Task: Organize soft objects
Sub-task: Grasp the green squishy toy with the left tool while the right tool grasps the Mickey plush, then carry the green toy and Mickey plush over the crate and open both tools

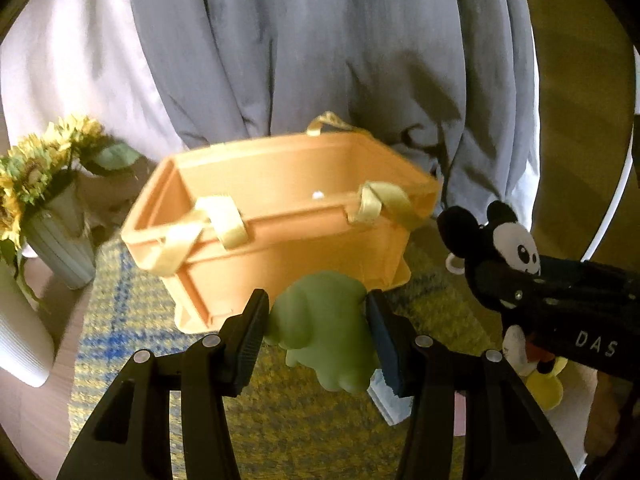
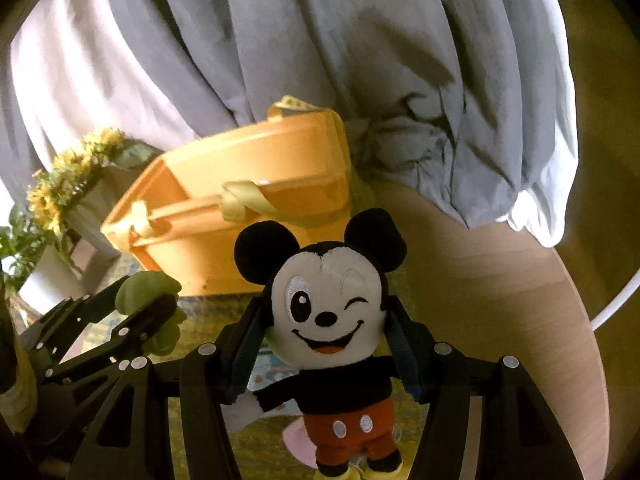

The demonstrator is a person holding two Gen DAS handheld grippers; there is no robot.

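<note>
My left gripper (image 1: 316, 320) is shut on a soft green toy (image 1: 324, 332) and holds it in the air just in front of an open orange bin (image 1: 280, 236) with yellow ribbon handles. My right gripper (image 2: 324, 320) is shut on the head of a Mickey Mouse plush (image 2: 328, 320), lifted to the right of the bin (image 2: 240, 216). The plush (image 1: 508, 248) and right gripper also show in the left wrist view, at the right. The green toy (image 2: 148, 292) and left gripper show in the right wrist view, at the left.
A vase of sunflowers (image 1: 40, 184) stands left of the bin, with a white ribbed vase (image 1: 20, 340) nearer. A yellow and blue checked cloth (image 1: 120, 320) covers the round wooden table (image 2: 500, 300). Grey and white curtains (image 1: 320, 40) hang behind. Small flat items (image 1: 388, 396) lie on the cloth.
</note>
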